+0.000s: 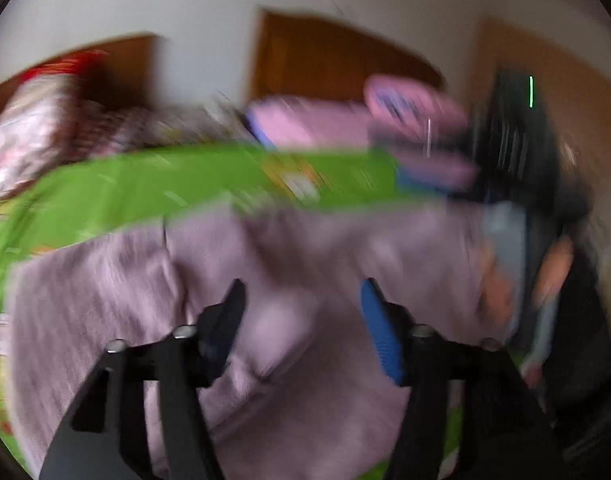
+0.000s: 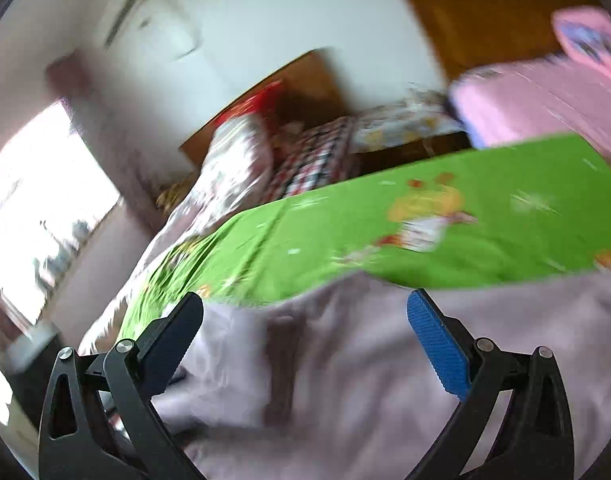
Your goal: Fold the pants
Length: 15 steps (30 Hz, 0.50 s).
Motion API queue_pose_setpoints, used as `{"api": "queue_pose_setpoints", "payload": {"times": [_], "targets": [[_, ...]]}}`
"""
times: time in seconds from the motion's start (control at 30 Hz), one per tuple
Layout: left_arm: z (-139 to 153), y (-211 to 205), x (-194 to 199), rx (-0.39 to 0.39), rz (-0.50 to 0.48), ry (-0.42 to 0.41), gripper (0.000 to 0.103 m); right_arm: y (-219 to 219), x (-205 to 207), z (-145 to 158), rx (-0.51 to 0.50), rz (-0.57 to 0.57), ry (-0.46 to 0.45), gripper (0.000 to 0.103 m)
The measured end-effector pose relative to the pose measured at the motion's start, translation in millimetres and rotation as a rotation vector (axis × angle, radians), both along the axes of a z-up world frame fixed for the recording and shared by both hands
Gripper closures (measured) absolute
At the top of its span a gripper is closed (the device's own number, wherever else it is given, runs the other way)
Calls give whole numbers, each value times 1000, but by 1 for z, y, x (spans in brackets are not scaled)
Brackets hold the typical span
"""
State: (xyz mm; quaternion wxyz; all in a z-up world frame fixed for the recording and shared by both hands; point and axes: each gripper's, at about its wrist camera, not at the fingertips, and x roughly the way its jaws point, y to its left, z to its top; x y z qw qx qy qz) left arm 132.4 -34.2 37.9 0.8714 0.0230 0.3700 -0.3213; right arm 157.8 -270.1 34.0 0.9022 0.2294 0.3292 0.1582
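Both views are motion-blurred. The pale lilac pants (image 1: 305,264) lie spread on a bed with a green printed sheet (image 1: 177,184). My left gripper (image 1: 303,292) is open just above the pants, its jaws apart and empty. In the right wrist view the pants (image 2: 365,360) fill the lower part, over the green sheet (image 2: 445,216). My right gripper (image 2: 305,308) is wide open above the cloth, holding nothing. The other gripper and the hand holding it (image 1: 517,272) show at the right edge of the left wrist view.
A pink folded blanket and pillow (image 1: 345,120) lie at the far side of the bed. A floral quilt (image 2: 229,168) and a checked cloth (image 2: 317,160) are piled at the head end. A bright window (image 2: 45,208) is at the left. Brown wooden doors (image 1: 325,56) stand behind.
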Motion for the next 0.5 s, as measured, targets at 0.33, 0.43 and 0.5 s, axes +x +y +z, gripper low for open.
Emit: {"api": "queue_pose_setpoints", "payload": {"times": [0.33, 0.43, 0.5], "targets": [[13, 93, -24, -110, 254, -22, 13, 33, -39, -47, 184, 226, 173, 5], [6, 142, -35, -95, 406, -5, 12, 76, -36, -63, 156, 328, 253, 6], [-2, 165, -41, -88, 478, 14, 12, 100, -33, -72, 133, 376, 307, 9]]}}
